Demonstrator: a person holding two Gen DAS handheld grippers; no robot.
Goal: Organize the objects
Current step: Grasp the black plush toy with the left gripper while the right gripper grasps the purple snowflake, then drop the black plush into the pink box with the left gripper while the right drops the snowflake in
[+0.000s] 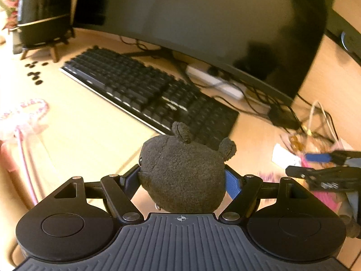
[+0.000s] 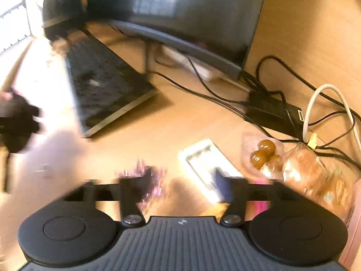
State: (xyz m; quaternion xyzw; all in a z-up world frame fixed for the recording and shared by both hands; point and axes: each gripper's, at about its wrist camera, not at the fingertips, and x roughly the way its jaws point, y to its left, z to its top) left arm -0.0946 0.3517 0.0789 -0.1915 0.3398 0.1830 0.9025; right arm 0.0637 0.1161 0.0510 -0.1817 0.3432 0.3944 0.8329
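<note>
The left gripper (image 1: 182,176) is clenched on a dark grey plush toy (image 1: 182,171), its two fingers pressing the toy's sides at 9 and 3 o'clock. The toy is held above the wooden desk (image 1: 90,122), just in front of the near right corner of the black keyboard (image 1: 146,90). It is a rounded lump with no clear long axis; its two small ears (image 1: 181,131) point toward 12 to 1 o'clock, and a shiny bead eye (image 1: 140,160) faces 9 o'clock. A small metal ring shows under it at 6 o'clock.

The right gripper (image 2: 187,187) has its jaws spread apart with nothing between them; it hangs over the desk above a white flat packet (image 2: 203,162) and a blurred purple-pink object (image 2: 144,171). From the left wrist view it appears at 3 o'clock.

At 2 o'clock of the right gripper a clear plastic bag (image 2: 261,153) holds glossy brown round pieces, and beside it, toward 3 o'clock, another clear bag (image 2: 311,171) holds brown baked goods.

A dark monitor (image 1: 214,27) stands behind the keyboard, with a white power strip (image 1: 214,81) and black cables beneath it. A black kettle (image 1: 42,11) sits at 10 o'clock, small dark discs (image 1: 35,72) in front of it.
</note>
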